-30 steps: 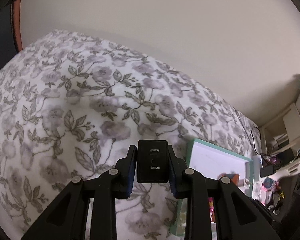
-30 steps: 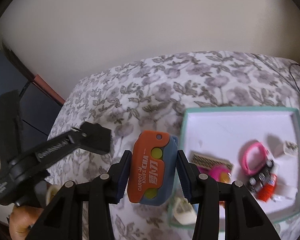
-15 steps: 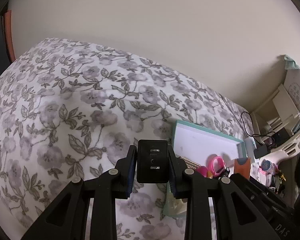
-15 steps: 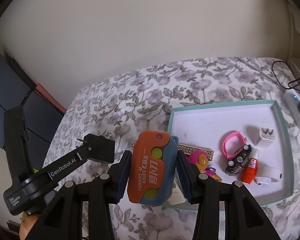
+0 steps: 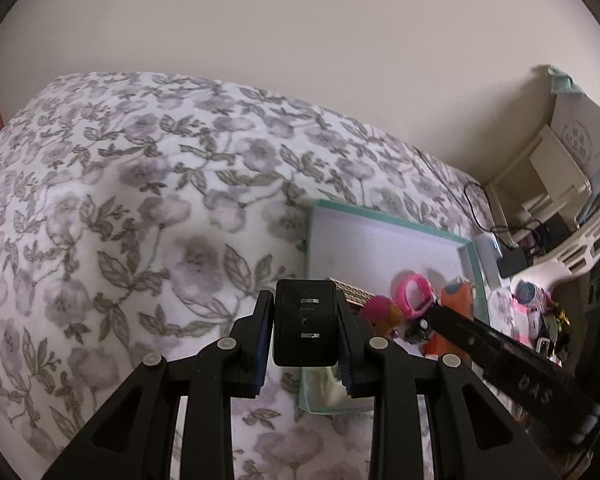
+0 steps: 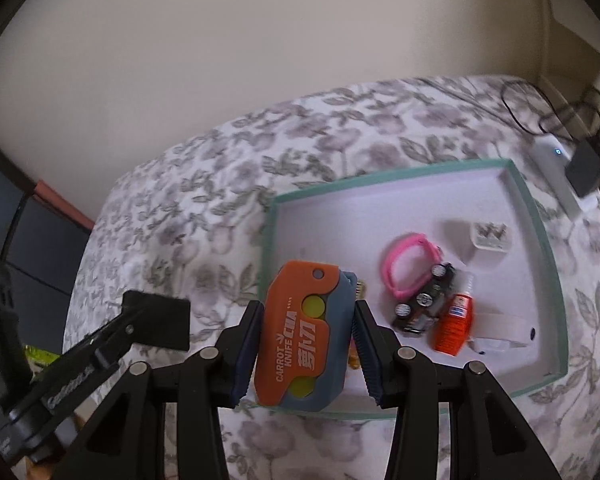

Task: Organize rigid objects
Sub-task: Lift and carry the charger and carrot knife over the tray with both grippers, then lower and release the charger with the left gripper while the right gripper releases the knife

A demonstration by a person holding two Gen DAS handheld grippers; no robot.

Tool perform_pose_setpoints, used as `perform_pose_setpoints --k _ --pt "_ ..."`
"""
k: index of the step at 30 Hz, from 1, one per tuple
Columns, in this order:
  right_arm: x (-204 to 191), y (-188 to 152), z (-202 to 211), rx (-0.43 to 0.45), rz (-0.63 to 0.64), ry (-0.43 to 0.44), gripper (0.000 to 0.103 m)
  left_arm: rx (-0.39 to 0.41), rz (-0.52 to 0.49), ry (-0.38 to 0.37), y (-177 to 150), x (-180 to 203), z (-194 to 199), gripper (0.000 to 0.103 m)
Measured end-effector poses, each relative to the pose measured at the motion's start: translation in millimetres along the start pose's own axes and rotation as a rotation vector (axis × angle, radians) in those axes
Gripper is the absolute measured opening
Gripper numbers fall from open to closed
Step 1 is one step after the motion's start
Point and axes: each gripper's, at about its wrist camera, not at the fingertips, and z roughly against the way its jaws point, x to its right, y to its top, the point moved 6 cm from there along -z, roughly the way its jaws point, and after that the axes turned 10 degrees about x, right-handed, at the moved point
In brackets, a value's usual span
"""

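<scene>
Right tool (image 6: 306,336) clamps orange carrot knife (image 6: 300,332) over teal tray's (image 6: 540,216) near-left corner. Left tool (image 5: 305,334) grips black charger (image 5: 305,322) above floral bed (image 5: 140,200), just left of tray.

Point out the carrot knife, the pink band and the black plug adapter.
carrot knife (image 6: 300,336), right wrist view, on its orange face beside the lettering.
pink band (image 6: 410,268), right wrist view, on the loop's lower right strap.
black plug adapter (image 5: 305,328), left wrist view, on its front face between the prongs.

Black plastic left gripper (image 5: 305,344) and right gripper (image 6: 306,344), silver screws, ribbed blue pads (image 6: 365,344), white lettering.
</scene>
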Motion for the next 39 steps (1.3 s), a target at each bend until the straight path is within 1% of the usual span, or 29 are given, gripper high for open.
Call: perform_pose_setpoints --k 8,13,18,24,30,35,39 --pt "28.3 3.3 -1.1 0.000 -0.064 -0.037 0.048 -0.040 -0.049 -0.019 -12.0 21.8 -9.4 0.030" --pt "35.1 5.6 -1.0 0.006 -0.073 -0.057 0.048 -0.046 -0.083 -0.041 -16.1 36.1 -12.5 0.030" --pt "40.2 6.9 -0.7 0.006 -0.072 -0.073 0.048 -0.062 -0.090 -0.074 -21.5 47.1 -18.9 0.030" --pt "46.1 6.0 -1.8 0.001 -0.076 -0.089 0.048 -0.084 -0.118 -0.096 -30.6 60.4 -26.5 0.030" --pt "52.3 4.5 -2.6 -0.005 -0.093 -0.102 0.048 -0.103 -0.157 -0.104 -39.9 70.9 -35.3 0.030" --pt "58.1 2.0 -6.2 -0.021 -0.100 -0.118 0.048 -0.100 -0.196 -0.111 -43.6 79.0 -38.6 0.030" --pt "62.9 -1.2 -9.8 -0.039 -0.102 -0.133 0.049 -0.112 -0.219 -0.104 -47.9 82.3 -45.1 0.030"
